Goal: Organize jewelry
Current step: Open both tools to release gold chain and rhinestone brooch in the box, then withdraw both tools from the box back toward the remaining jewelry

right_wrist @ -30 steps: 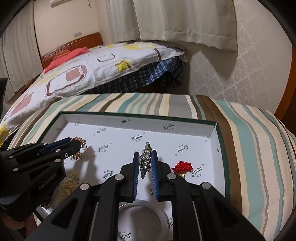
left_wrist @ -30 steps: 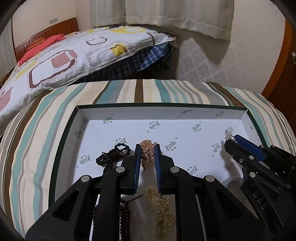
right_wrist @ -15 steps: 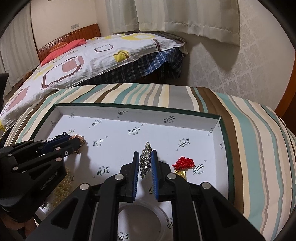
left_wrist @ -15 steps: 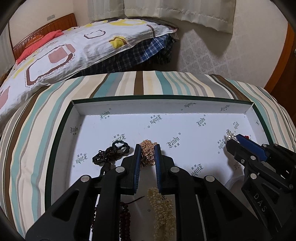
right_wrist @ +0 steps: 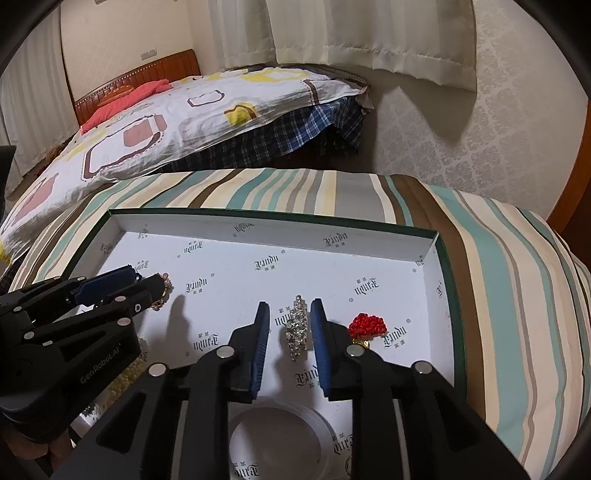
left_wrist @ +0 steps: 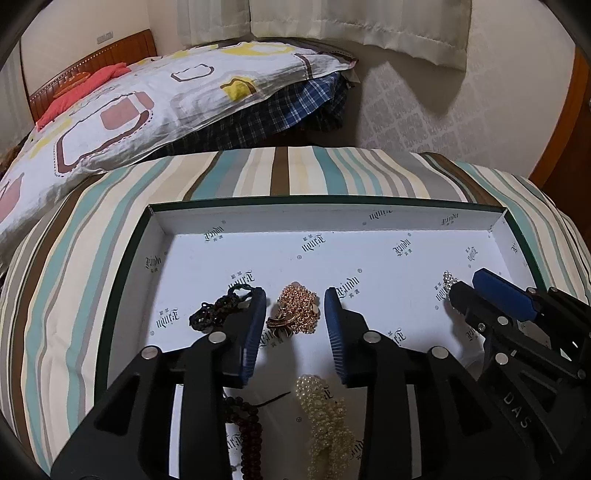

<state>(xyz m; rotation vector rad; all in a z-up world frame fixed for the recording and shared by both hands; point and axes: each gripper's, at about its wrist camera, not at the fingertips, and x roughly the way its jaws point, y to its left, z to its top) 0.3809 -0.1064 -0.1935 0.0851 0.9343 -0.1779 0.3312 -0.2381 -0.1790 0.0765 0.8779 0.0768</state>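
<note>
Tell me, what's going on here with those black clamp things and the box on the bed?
A person holds a two-finger gripper in each hand and sorts jewelry in a white-lined box on a striped bedcover. The left gripper is open, a gold chain piece lying on the box floor between its fingers. The right gripper is open too, around a sparkly rhinestone piece. Nearby lie a black cord piece, a pearl strand, dark red beads, a red knot ornament and a clear bangle.

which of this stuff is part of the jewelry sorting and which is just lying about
Job:
gold piece
crystal piece
red flower piece
pearl strand
dark bead strand
black cord piece
box

Lying about:
striped cover
bed
curtain
</note>
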